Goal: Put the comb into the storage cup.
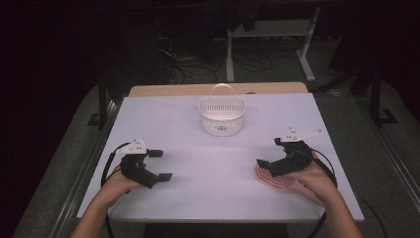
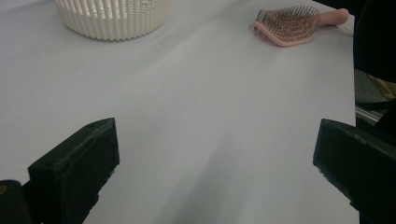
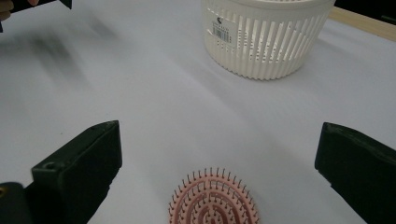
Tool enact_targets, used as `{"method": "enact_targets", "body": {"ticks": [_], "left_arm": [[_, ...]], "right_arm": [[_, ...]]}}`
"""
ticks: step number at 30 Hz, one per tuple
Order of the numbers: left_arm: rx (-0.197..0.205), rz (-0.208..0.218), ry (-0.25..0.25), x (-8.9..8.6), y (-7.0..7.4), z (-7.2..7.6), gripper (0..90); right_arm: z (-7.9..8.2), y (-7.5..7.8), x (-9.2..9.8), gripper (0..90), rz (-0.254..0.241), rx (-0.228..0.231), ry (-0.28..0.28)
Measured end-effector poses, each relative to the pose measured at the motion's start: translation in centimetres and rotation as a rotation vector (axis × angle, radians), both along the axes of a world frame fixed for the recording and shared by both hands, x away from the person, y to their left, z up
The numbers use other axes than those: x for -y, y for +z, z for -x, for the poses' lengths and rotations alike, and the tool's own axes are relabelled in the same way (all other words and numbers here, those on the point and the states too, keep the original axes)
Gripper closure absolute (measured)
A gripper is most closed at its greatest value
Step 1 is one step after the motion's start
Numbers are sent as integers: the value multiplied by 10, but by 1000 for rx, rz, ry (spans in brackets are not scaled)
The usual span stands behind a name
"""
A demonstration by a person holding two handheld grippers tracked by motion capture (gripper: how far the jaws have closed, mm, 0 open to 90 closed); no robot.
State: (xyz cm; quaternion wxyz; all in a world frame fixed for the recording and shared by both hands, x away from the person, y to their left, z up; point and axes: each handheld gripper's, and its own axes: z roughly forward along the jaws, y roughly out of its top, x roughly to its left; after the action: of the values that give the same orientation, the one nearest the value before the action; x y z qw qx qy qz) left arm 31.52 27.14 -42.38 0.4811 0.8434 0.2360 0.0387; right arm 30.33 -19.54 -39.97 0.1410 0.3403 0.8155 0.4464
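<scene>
From above, my right tongs (image 1: 274, 157) and hand cover most of the pink hairbrush (image 1: 277, 181). The right gripper view's bottom edge cuts the brush off. The basket (image 3: 266, 42) label is too small to read.

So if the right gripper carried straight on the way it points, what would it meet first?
Probably the pink bristled hairbrush, lying low between the open right gripper jaws. If it passed above that, the white slatted plastic basket comes next; depth is unclear.
</scene>
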Motion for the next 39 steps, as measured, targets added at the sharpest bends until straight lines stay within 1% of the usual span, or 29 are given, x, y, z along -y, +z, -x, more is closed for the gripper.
{"method": "enact_targets", "body": {"ticks": [8,17,25,34,39], "left_arm": [[0,-2,5,-1,0,0,5],[-2,-5,4,-1,-1,0,5],[-1,-3,7,-2,0,0,5],[1,-5,8,-3,0,0,5],[2,-7,5,-3,0,0,5]], "right_arm": [[1,4,6,3,-2,5,-2],[4,7,18,3,-3,-10,-5],[8,7,27,3,10,-9,-1],[12,7,40,2,13,0,-22],[14,7,49,2,15,-3,-29]]}}
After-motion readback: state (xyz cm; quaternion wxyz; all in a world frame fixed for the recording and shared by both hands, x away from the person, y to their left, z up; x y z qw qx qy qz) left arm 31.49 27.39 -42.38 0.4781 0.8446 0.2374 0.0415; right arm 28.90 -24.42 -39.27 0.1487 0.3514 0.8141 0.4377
